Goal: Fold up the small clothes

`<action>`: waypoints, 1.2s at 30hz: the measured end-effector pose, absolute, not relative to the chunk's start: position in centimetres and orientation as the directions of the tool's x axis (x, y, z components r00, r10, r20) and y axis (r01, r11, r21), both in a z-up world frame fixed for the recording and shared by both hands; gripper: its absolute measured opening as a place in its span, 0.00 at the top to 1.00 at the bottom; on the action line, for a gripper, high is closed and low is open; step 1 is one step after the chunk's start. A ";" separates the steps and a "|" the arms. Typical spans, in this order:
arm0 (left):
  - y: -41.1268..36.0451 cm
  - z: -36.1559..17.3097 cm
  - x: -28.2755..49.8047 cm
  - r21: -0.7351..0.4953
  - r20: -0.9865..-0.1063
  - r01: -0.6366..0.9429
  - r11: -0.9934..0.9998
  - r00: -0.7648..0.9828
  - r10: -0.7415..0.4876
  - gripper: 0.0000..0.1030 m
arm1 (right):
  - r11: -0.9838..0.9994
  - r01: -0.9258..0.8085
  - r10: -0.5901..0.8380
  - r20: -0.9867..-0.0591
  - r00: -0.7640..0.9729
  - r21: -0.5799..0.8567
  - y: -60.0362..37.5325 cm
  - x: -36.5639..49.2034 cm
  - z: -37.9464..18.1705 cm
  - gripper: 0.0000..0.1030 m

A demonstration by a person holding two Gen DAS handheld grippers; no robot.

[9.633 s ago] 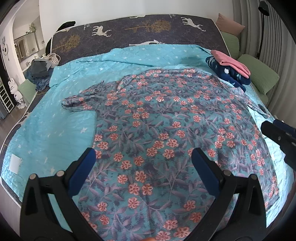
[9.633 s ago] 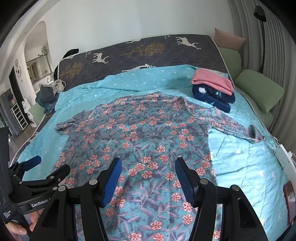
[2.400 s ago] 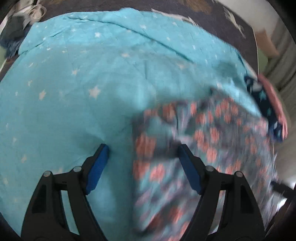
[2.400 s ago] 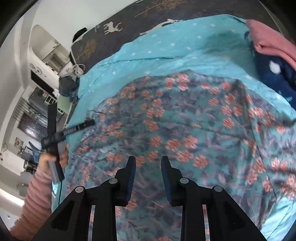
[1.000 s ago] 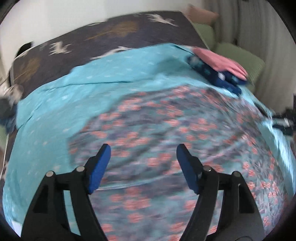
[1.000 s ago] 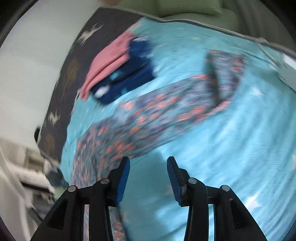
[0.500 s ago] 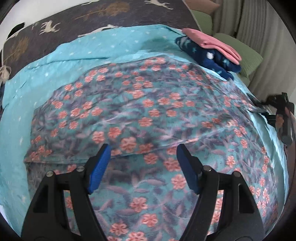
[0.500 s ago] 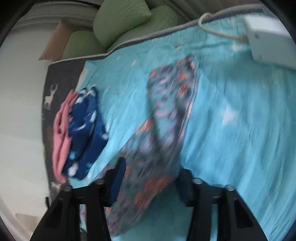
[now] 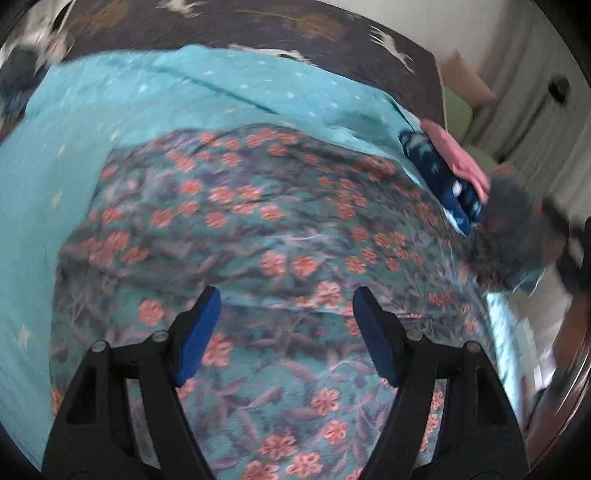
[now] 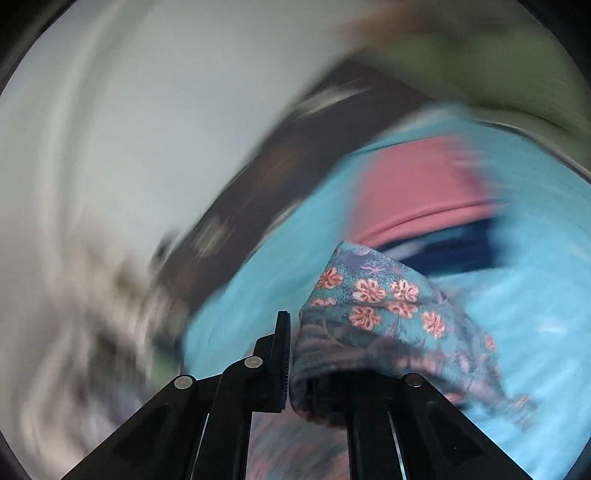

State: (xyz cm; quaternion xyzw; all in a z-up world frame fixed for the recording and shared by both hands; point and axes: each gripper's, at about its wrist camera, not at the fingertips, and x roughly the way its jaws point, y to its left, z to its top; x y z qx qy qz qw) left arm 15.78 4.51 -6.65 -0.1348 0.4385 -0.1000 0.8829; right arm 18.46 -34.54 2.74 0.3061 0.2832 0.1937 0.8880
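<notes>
On the bed, a thin floral garment (image 9: 258, 236) lies spread over a quilted turquoise blanket (image 9: 122, 110) dotted with small pale stars. The cloth is soft and lightly creased, teal and grey leaves with coral blossoms, and a shallow fold ridge crosses it ahead of the left tool (image 9: 286, 332). That tool hangs over the middle of the garment with its blue-padded jaws spread wide and nothing between them.

The right tool (image 10: 288, 354) has just been closing, and its jaws now stand pressed together on the garment's right sleeve (image 10: 384, 317); the sleeve bunches up over the right finger and drapes off to the side, lifted clear of the blanket. The rest of that view is heavily blurred.

Toward the bed's far right edge a folded pile (image 9: 448, 177) rests on the blanket, a pink piece stacked on a navy one with pale marks, just beside the garment's upper right corner. Bare blanket lies open along the garment's left side and beyond its top edge, up to the dark patterned mattress (image 9: 258, 33).
</notes>
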 end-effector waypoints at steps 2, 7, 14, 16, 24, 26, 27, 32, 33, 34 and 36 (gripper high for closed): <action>6.0 -7.2 15.4 -0.370 -0.749 0.015 0.929 0.587 -0.308 0.28 | 0.763 -0.349 0.630 -0.507 0.588 0.544 -26.8 18.6 1.9 0.81; 8.2 -7.6 14.2 -0.410 -0.746 -0.009 0.912 0.579 -0.329 0.28 | 0.866 -0.404 0.469 -0.755 0.458 0.293 -19.9 17.1 -3.8 0.71; 4.1 -6.4 15.0 -0.434 -0.717 0.136 0.891 0.547 -0.432 0.27 | 0.870 -0.300 0.490 -0.763 0.422 0.392 -24.5 13.8 -6.3 0.58; 1.5 -5.7 15.0 -0.407 -0.709 0.216 0.887 0.537 -0.457 0.27 | 0.874 -0.275 0.486 -0.755 0.441 0.402 -25.2 12.8 -6.0 0.56; -10.1 -4.6 11.9 -0.052 -0.748 0.572 0.818 0.520 -0.411 0.27 | 0.882 -0.130 0.446 -0.714 0.541 0.453 -29.7 11.4 -4.5 0.55; -12.7 -5.0 11.2 0.057 -0.762 0.630 0.775 0.529 -0.374 0.27 | 0.889 -0.080 0.416 -0.719 0.557 0.452 -31.2 11.2 -4.4 0.55; -14.3 -5.3 11.0 0.114 -0.771 0.651 0.750 0.534 -0.347 0.27 | 0.892 -0.053 0.397 -0.722 0.567 0.449 -31.9 11.1 -4.3 0.55; -19.3 -5.9 12.0 0.291 -0.762 0.685 0.668 0.588 -0.271 0.45 | 0.873 0.073 0.352 -0.725 0.592 0.483 -35.6 10.4 -4.9 0.55; -20.0 -5.8 12.5 0.276 -0.774 0.697 0.661 0.570 -0.277 0.63 | 0.863 0.089 0.356 -0.723 0.592 0.498 -36.2 10.2 -5.0 0.55; -20.3 -5.7 13.1 0.246 -0.791 0.698 0.672 0.546 -0.276 0.94 | 0.853 0.104 0.361 -0.721 0.591 0.512 -36.6 10.0 -5.1 0.54; -18.8 -3.9 13.9 0.141 -0.777 0.670 0.729 0.531 -0.338 0.95 | 0.846 0.128 0.353 -0.724 0.593 0.518 -37.2 9.6 -5.3 0.54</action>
